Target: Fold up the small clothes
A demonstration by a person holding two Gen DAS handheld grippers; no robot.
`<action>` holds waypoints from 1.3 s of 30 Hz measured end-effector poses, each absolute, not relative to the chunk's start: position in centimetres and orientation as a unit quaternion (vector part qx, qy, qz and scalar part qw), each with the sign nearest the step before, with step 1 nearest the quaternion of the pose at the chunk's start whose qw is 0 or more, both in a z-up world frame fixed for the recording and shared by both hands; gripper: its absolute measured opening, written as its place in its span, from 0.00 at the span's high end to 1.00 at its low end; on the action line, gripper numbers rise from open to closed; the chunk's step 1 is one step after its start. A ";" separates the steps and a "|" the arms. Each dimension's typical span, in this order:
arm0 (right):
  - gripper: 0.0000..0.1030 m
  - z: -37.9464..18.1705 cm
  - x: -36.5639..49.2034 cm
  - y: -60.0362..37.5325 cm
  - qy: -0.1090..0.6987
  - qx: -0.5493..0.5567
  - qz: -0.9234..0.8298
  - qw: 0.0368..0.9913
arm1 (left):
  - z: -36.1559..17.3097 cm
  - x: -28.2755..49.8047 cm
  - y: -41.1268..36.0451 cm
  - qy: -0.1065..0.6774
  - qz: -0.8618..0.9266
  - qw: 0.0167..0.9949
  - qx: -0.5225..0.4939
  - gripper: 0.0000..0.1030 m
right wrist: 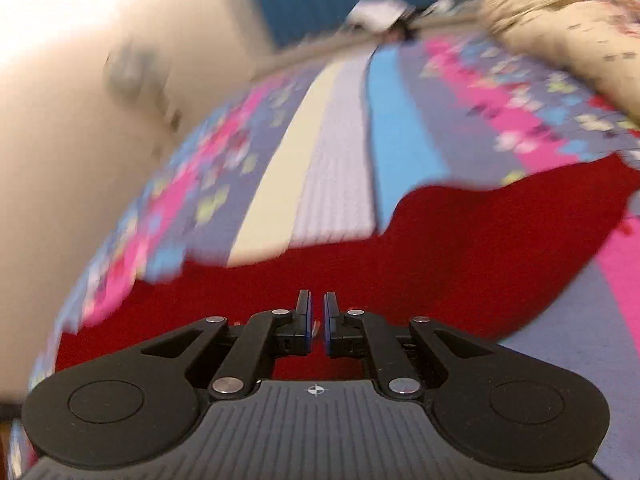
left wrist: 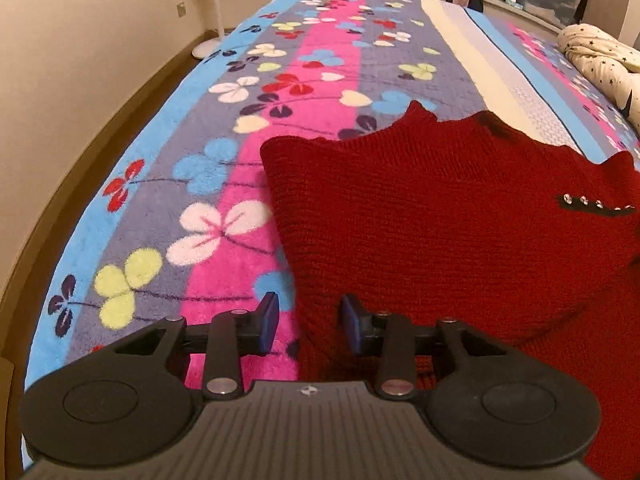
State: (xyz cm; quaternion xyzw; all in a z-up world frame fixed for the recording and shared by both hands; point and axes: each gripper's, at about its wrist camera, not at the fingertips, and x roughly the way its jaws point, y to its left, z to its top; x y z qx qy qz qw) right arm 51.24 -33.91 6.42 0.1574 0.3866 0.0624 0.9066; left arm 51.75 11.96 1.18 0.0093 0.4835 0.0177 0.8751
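Left wrist view gives us a bed covered by a fleecy blanket (left wrist: 224,184) in blue, grey and pink stripes with clover-like flowers, running away toward a far window ledge piled with clutter. A white fan stand (left wrist: 206,46) sits on the floor beyond the bed's left edge, near the wall, and a cream star-print bundle (left wrist: 600,54) lies by the bed's far right edge. We see nothing between the fingers and the garment.

A red knitted sweater (left wrist: 460,208) is spread flat on the blanket toward the near right part of the bed, a short row of shiny studs on its right side. Our left gripper (left wrist: 308,326) hangs over the sweater's left border with its jaws parted and nothing pinched: one blue pad sits over pink blanket, the other over red knit.

Right wrist view is motion-blurred. There our right gripper (right wrist: 316,322) hovers above the red sweater (right wrist: 460,256), its jaws nearly together with a thin slit showing; we cannot tell whether any fabric is caught between them.
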 end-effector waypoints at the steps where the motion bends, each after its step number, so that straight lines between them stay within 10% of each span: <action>1: 0.92 5.1 51.7 -33.1 0.426 0.135 0.071 0.892 | 1.0 51.9 12.1 0.488 0.019 0.873 0.012 0.59; 13: 0.91 3.0 51.5 -32.5 0.463 0.091 0.039 0.881 | -0.1 51.7 11.2 0.506 -0.015 0.862 0.029 0.53; 22: 0.72 7.2 50.5 -39.7 0.349 0.202 -0.041 0.914 | 2.4 51.6 13.1 0.461 0.011 0.887 -0.029 0.54; 39: 0.69 -1.5 50.0 -58.5 0.271 0.395 -0.210 0.853 | 2.9 52.0 12.5 0.456 -0.001 0.889 -0.044 0.54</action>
